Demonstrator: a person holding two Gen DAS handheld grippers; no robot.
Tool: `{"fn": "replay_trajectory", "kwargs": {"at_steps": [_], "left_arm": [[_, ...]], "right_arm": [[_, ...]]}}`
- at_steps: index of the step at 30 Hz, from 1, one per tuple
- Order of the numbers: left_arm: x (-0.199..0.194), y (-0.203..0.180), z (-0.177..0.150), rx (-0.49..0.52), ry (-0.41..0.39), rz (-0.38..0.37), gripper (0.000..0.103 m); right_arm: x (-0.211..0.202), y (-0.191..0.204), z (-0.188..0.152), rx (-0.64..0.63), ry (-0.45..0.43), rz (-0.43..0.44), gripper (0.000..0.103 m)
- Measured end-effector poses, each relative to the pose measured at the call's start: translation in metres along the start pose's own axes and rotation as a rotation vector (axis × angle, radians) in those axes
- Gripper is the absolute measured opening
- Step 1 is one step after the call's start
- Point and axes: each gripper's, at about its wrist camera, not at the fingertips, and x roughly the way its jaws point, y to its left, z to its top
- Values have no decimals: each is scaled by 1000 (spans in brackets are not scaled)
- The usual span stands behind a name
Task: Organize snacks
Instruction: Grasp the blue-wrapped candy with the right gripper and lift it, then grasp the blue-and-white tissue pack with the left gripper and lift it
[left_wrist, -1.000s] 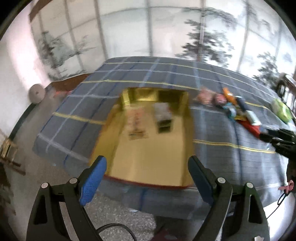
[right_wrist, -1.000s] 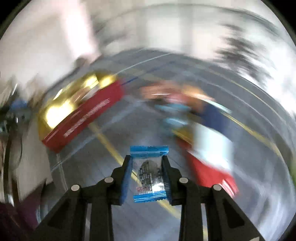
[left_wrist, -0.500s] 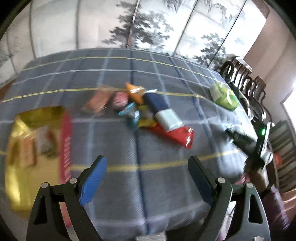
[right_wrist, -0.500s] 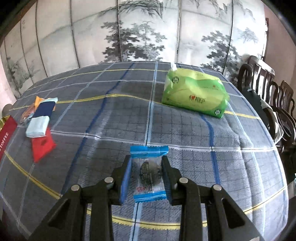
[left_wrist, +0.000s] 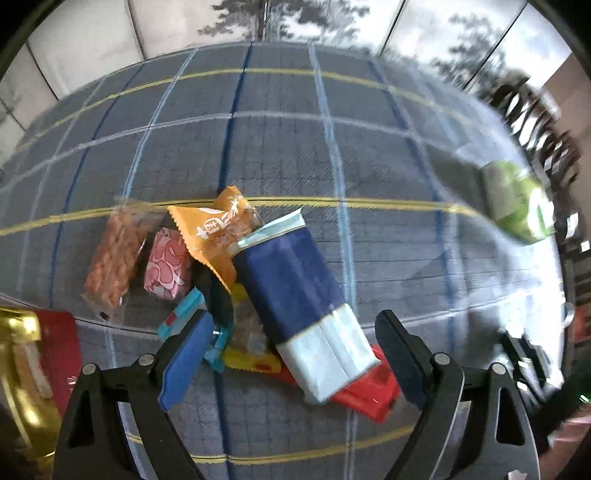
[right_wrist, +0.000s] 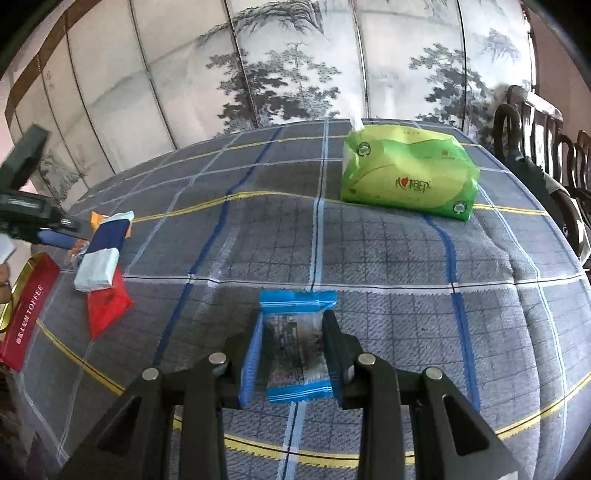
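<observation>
My left gripper (left_wrist: 295, 354) hangs open over a pile of snacks on the plaid cloth, its jaws either side of a navy and pale blue pack (left_wrist: 299, 291). Under that pack lies a red packet (left_wrist: 365, 391). An orange packet (left_wrist: 218, 229), a pink candy (left_wrist: 166, 269) and a clear bag of brown bits (left_wrist: 114, 258) sit further out. My right gripper (right_wrist: 291, 354) is shut on a blue-edged clear snack packet (right_wrist: 295, 343) above the cloth. The same pile (right_wrist: 101, 251) shows at the left of the right wrist view.
A gold tray with a red wall (left_wrist: 59, 354) lies at the lower left, also seen as the red box side (right_wrist: 26, 314). A green tissue pack (right_wrist: 406, 177) rests at the far right of the table. Dark chairs (right_wrist: 546, 140) stand beyond the right edge.
My left gripper swung from over the gold tray to above the snack pile, staying open. My right gripper swept right with its blue packet, then held still.
</observation>
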Motion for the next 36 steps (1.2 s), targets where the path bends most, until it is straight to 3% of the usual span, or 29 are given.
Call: {"fn": "replay_trajectory", "kwargs": {"at_steps": [9, 12, 13, 17, 22, 24, 26, 30, 33, 36], "left_arm": [[29, -39, 9, 80, 42, 188, 87], [40, -37, 11, 56, 77, 197, 85], [45, -34, 10, 36, 92, 189, 83], [45, -28, 8, 2, 62, 174, 51], [32, -27, -7, 11, 21, 188, 47], [9, -21, -25, -17, -46, 102, 47], [-17, -16, -46, -20, -123, 104, 47], [-62, 2, -94, -36, -242, -49, 47], [-81, 15, -121, -40, -279, -157, 47], [-94, 28, -147, -49, -303, -177, 47]], "right_arm": [[-7, -13, -1, 65, -31, 69, 32], [-7, -13, -1, 66, -35, 81, 32], [-8, -13, -1, 69, -37, 84, 32], [-7, -16, -1, 83, -37, 90, 32], [-2, -17, 0, 93, -14, 73, 32], [-1, -18, 0, 97, -11, 69, 32], [-1, -18, 0, 100, -8, 63, 32], [2, -16, 0, 90, 2, 44, 32], [4, -12, 1, 77, 12, 25, 32], [6, -9, 2, 67, 16, 10, 32]]}}
